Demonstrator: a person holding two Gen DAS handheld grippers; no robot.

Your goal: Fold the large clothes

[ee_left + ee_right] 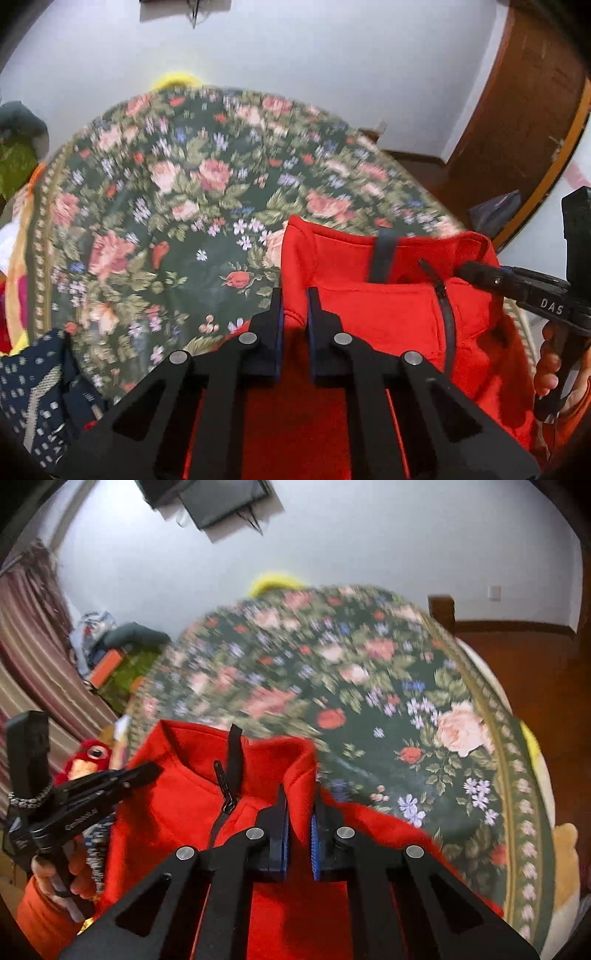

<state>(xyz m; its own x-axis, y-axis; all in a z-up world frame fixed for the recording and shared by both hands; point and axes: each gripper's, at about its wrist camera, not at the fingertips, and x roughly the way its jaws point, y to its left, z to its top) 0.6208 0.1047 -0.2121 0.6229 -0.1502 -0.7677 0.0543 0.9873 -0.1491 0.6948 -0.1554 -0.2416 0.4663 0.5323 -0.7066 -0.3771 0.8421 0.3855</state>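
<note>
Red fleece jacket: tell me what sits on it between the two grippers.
Between left gripper and right gripper, the red fleece jacket shows its collar, black hanging loop and zipper; clearest in the right wrist view.

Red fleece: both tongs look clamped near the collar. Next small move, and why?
Probably lift both tongs together, keeping the collar edge taut. The left tongs and right tongs are each shut on a shoulder of the red fleece, either side of its zipper, over the floral bedspread.

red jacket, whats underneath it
The red jacket lies on a floral bedspread, which shows beyond it and to both sides. Both the left gripper and right gripper pinch its fabric. What is directly beneath it is covered.
</note>
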